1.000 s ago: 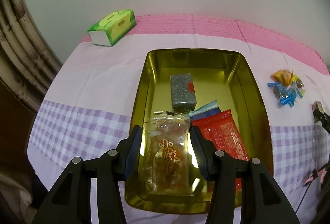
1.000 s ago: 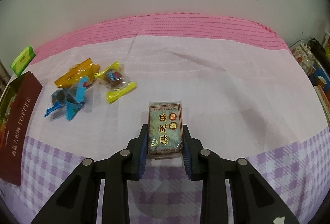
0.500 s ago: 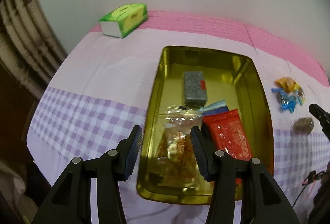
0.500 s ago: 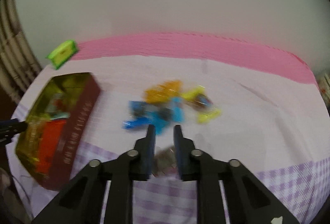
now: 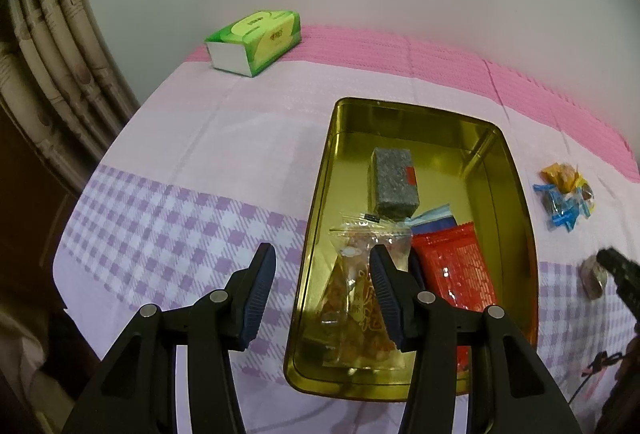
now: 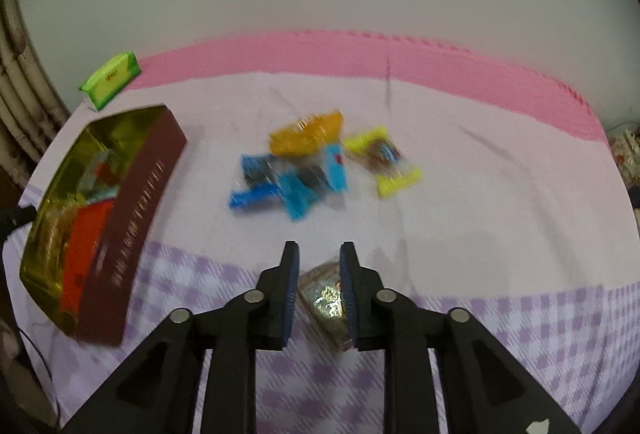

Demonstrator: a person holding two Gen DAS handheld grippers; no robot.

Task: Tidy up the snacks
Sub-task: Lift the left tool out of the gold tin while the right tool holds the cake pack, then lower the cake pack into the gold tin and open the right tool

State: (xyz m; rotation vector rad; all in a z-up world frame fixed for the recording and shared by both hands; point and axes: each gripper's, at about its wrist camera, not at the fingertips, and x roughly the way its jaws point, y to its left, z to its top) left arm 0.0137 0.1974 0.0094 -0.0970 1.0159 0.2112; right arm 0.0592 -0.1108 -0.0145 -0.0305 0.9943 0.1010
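Observation:
A gold tin (image 5: 320, 194) with brown outer walls (image 6: 136, 210) holds a grey block (image 5: 394, 182), a red packet (image 5: 456, 266) and a clear packet of orange snacks (image 5: 352, 298). My left gripper (image 5: 322, 286) hangs open over the tin's left rim with nothing between its pads; the clear packet lies behind its right finger. A small grey-green wrapped cake (image 6: 324, 298) sits tilted between the pads of my right gripper (image 6: 320, 250), just above the checked cloth, while the jaws are opening slightly. That cake (image 5: 594, 276) also shows right of the tin.
A heap of blue, orange and yellow wrapped candies (image 6: 312, 162) lies on the pink cloth between tin and right gripper, also seen as candies (image 5: 564, 194). A green tissue pack (image 5: 256, 40) stands at the far left corner. Curtain folds hang at the left edge.
The clear packet left my left gripper and now lies in the tin; that gripper shifted left. My right gripper closed on the cake and carried it left toward the tin.

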